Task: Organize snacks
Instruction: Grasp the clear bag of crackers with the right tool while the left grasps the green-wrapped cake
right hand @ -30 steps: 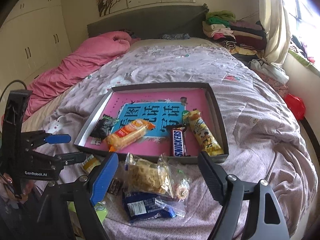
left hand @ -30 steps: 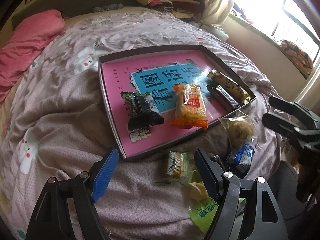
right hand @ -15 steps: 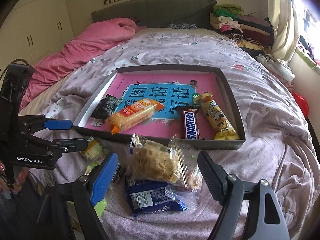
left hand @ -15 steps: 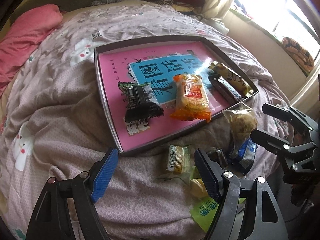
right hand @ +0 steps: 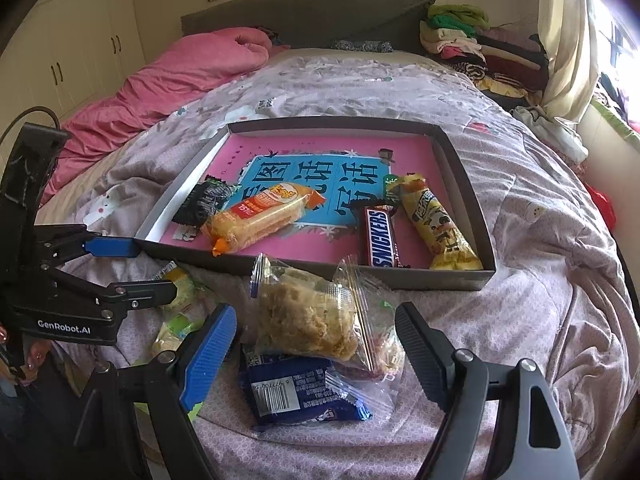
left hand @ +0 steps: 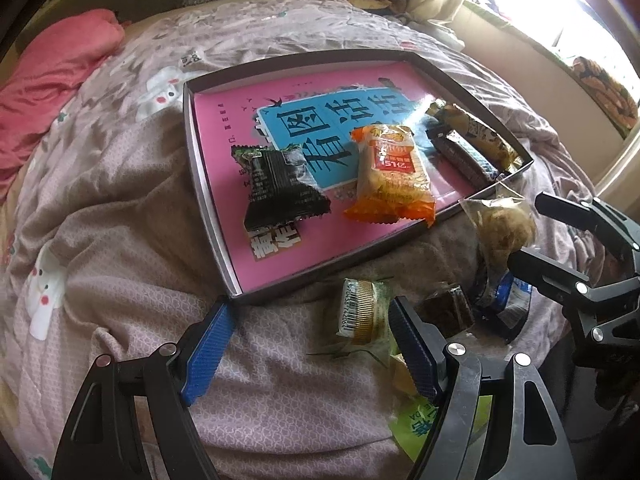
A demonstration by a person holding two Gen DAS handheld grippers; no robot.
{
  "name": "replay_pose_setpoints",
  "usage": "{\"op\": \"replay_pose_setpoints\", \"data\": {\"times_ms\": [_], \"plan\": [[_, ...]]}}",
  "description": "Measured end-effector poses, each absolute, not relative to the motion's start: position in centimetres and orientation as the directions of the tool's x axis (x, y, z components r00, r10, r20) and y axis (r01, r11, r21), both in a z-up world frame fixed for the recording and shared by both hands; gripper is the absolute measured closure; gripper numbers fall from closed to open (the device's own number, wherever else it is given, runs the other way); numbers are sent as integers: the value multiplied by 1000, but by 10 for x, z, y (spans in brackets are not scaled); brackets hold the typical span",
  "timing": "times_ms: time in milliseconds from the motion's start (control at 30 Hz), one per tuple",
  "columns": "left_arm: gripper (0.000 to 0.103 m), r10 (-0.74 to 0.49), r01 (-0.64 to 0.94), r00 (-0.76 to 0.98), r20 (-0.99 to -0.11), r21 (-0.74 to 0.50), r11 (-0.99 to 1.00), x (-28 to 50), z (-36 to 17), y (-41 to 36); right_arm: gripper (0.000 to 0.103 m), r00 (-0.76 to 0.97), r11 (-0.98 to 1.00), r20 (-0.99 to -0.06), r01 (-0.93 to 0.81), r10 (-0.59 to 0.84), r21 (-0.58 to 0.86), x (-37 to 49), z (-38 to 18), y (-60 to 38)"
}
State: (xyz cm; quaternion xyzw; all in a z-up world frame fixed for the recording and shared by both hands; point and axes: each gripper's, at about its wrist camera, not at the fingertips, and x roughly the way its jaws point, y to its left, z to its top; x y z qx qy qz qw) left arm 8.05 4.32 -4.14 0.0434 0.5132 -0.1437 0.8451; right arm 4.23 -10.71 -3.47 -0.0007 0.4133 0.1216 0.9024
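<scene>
Both grippers are coming in lower and closer to the loose snacks than a second ago; the right gripper [right hand: 316,344] is hanging spread and empty over the clear bag of crumbly snack [right hand: 308,316], which is lying on the quilt [right hand: 540,280] just outside the tray [right hand: 460,280] and half over the blue packet [right hand: 296,396]; the left gripper [left hand: 308,344] is also gaping, holding nothing, beside the small green-wrapped cake [left hand: 360,312]. A good grab would be taking the bag across its bulky middle, not its slack plastic edge, then lifting clear of the tray's near wall; open room is showing on the pink floor in front of the orange packet [right hand: 260,220] and behind the Snickers bar [right hand: 380,236].
</scene>
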Motion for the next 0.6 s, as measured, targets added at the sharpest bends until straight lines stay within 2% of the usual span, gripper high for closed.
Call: {"op": "replay_pose_setpoints", "data": {"times_ms": [467,600], "plan": [[23,-170,255,438,-883,-59,965,80,-43,41,22,621,971,-769,-241,150,-5,52,-51,-87],[23,-202,249,391,-898,-109,962,81,-50,38,22,631,969,-765,-245,130,-38,53,-53,-83]]}}
